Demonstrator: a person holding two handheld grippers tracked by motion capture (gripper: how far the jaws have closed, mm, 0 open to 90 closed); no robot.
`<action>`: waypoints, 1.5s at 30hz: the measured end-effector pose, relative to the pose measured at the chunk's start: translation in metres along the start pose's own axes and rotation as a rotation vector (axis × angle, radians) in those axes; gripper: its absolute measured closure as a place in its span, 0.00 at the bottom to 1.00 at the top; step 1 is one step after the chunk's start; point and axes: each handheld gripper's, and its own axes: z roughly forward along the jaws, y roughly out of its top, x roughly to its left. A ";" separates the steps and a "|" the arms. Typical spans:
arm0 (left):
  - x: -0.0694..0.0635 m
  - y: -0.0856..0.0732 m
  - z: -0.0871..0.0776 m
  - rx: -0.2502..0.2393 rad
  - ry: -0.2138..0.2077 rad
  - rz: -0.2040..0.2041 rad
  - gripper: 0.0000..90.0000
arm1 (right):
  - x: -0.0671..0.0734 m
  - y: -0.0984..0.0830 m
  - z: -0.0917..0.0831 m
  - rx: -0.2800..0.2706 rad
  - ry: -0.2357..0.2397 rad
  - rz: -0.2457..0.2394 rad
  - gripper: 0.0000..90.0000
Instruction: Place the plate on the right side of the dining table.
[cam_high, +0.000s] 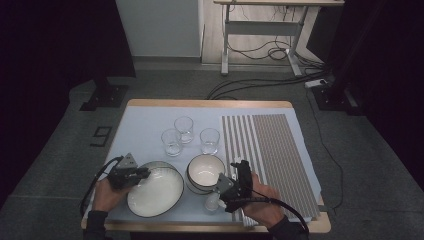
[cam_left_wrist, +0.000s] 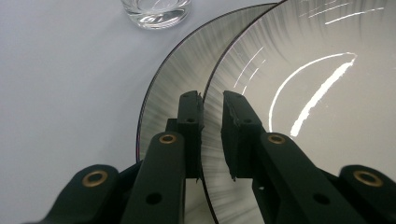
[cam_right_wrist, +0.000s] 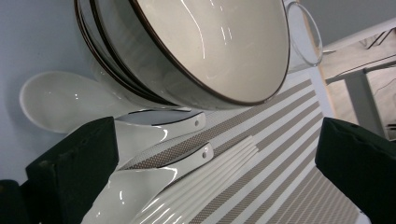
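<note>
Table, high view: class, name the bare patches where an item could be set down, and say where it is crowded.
Free: the cloth left of the three glasses, above the big plate; and the striped mat at the right. Crowded: the near edge, around the bowls, the spoons and both grippers.

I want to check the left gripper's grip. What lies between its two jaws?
In the left gripper view, the dark-edged rim of the plate runs between the nearly closed jaws of the left gripper, which is shut on it.

Left claw (cam_high: 145, 172) is clamped narrow, right claw (cam_high: 220, 191) gapes wide.
</note>
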 end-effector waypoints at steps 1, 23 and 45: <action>0.000 0.000 0.000 0.000 0.000 -0.001 0.87 | 0.002 0.003 0.001 0.002 -0.005 -0.024 0.00; 0.000 0.000 0.000 0.002 -0.003 0.003 0.86 | 0.025 0.042 0.007 0.010 -0.081 -0.234 0.00; 0.001 0.000 0.000 0.002 -0.009 -0.004 0.86 | 0.044 0.069 0.010 -0.025 -0.060 -0.340 0.01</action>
